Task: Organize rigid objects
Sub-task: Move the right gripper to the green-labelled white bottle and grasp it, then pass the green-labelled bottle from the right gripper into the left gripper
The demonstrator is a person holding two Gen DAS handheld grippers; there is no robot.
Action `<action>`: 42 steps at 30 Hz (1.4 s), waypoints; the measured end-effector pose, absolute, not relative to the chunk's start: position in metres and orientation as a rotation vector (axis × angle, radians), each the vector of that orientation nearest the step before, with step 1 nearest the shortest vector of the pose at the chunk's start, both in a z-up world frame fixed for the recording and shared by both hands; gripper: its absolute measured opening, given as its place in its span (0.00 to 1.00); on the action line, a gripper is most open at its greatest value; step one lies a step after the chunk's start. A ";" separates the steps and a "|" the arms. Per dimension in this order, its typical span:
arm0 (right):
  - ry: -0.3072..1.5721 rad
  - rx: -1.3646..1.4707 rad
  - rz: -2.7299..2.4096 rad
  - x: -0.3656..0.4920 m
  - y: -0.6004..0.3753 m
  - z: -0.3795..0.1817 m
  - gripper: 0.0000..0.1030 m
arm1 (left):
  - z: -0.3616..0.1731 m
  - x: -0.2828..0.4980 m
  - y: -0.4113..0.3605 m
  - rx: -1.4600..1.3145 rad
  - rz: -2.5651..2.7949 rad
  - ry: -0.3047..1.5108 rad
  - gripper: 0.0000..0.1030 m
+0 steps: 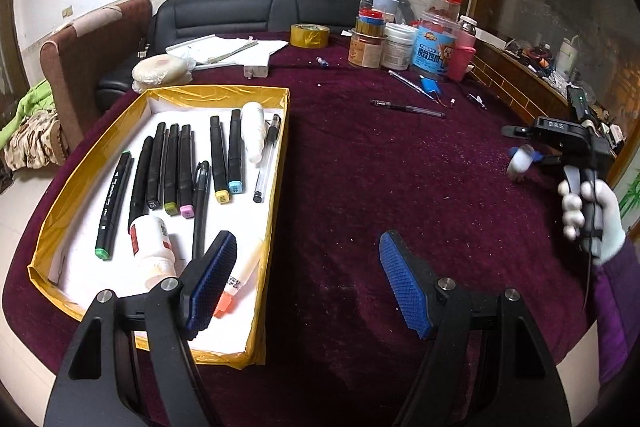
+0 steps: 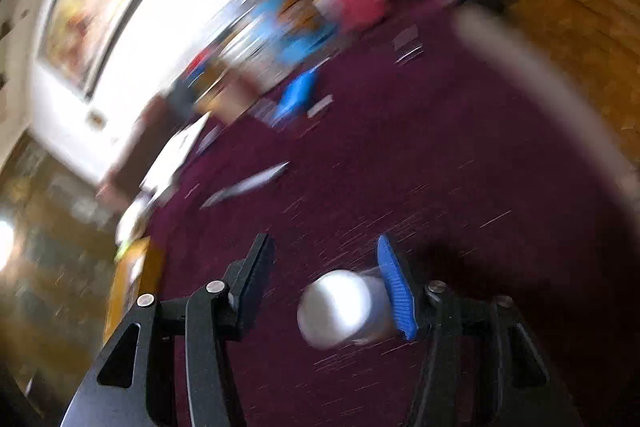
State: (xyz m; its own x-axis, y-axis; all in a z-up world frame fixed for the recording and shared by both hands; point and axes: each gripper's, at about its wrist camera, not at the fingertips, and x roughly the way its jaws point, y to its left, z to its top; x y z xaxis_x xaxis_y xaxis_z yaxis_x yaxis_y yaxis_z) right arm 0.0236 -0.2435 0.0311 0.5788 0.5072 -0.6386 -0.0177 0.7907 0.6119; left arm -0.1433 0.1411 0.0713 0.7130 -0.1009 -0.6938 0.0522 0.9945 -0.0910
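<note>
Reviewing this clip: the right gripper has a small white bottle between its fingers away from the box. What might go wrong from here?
1. The white bottle lies against only one pad of the right gripper, with a gap to the other; it may drop onto the purple cloth.
2. The right view is heavily blurred, so a fast swing could fling it.
3. The yellow-edged box is already crowded with markers; setting the bottle down could knock them.

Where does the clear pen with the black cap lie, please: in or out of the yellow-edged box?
In: the clear pen lies along the box's right wall.

eight markers (image 1: 171, 169), three bottles (image 1: 153, 248)
</note>
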 end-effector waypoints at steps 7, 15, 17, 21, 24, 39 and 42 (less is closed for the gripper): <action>0.882 0.588 0.686 -0.004 -0.176 0.057 0.49 | 0.064 -0.139 0.132 -0.070 -0.154 0.781 0.72; 0.805 0.681 0.384 -0.005 -0.231 0.028 0.50 | 0.057 -0.112 0.086 -0.068 -0.365 0.862 0.71; 0.812 0.723 0.351 0.001 -0.246 0.017 0.50 | 0.053 -0.101 0.063 -0.045 -0.411 0.883 0.71; 0.786 0.772 0.351 0.000 -0.266 0.020 0.50 | 0.045 -0.082 0.016 0.025 -0.464 0.896 0.71; 0.773 0.743 0.318 -0.004 -0.271 0.022 0.51 | 0.039 -0.064 -0.025 0.068 -0.519 0.901 0.71; 0.792 0.702 0.257 0.008 -0.269 0.014 0.51 | 0.023 -0.025 -0.036 0.025 -0.537 0.890 0.30; 0.803 0.692 0.247 0.009 -0.268 0.011 0.52 | 0.031 -0.036 0.010 -0.084 -0.516 0.870 0.30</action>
State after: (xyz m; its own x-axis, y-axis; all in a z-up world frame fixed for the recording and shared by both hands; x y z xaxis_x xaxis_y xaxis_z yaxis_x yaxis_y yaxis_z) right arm 0.0092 -0.2684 0.0115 0.6808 0.4523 -0.5762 0.0502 0.7559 0.6527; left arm -0.0359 0.0104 0.0310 0.5312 -0.4654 -0.7080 0.3981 0.8747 -0.2763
